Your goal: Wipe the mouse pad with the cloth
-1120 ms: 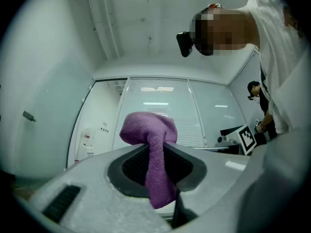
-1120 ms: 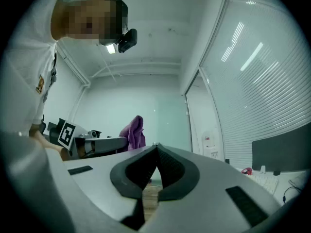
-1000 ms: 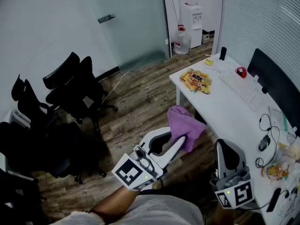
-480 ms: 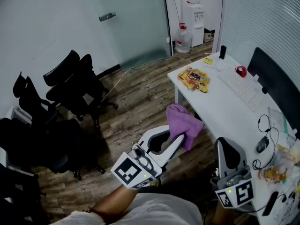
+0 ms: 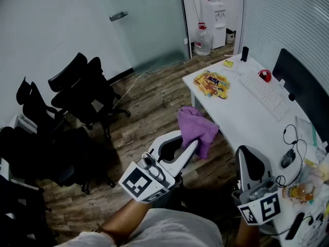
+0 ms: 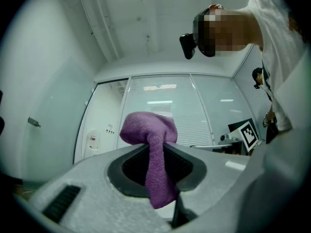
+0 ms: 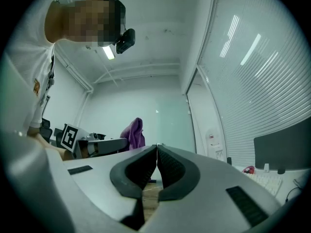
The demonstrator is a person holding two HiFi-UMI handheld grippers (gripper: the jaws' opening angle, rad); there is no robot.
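Head view: the left hand-held gripper (image 5: 193, 145) reaches out over the wooden floor (image 5: 154, 104), just beside the near corner of the white bench (image 5: 241, 122). Its jaws are closed on a purple cloth (image 5: 197, 127), which bunches above the tips and droops down on the bench side, clear of the bench top. The right hand-held gripper (image 5: 250, 154) hangs over the bench's near edge, well apart from the cloth. On the bench lie a keyboard (image 5: 267, 94), a heap of yellow snack packets (image 5: 213, 82), a small red object (image 5: 264, 76) and, near the right edge, a mouse (image 5: 288, 161) with looped cable. Whether a pad lies under the mouse cannot be made out. Black office chairs (image 5: 82, 94) stand at the left, and a water dispenser (image 5: 213, 14) stands at the far wall.

Left gripper view: the two jaws pinch the cloth (image 6: 150, 149) between them. A strip of it runs down through the jaws and a rounded bunch stands above the tips. The right one's marker cube (image 6: 248, 134) shows at the right.

Right gripper view: the jaws meet tip to tip with nothing between them. The cloth (image 7: 135, 134) shows to the left, beyond the jaws, and the left one's marker cube (image 7: 69, 136) further left. The keyboard (image 7: 267, 178) and the red object (image 7: 249, 169) show at the lower right.
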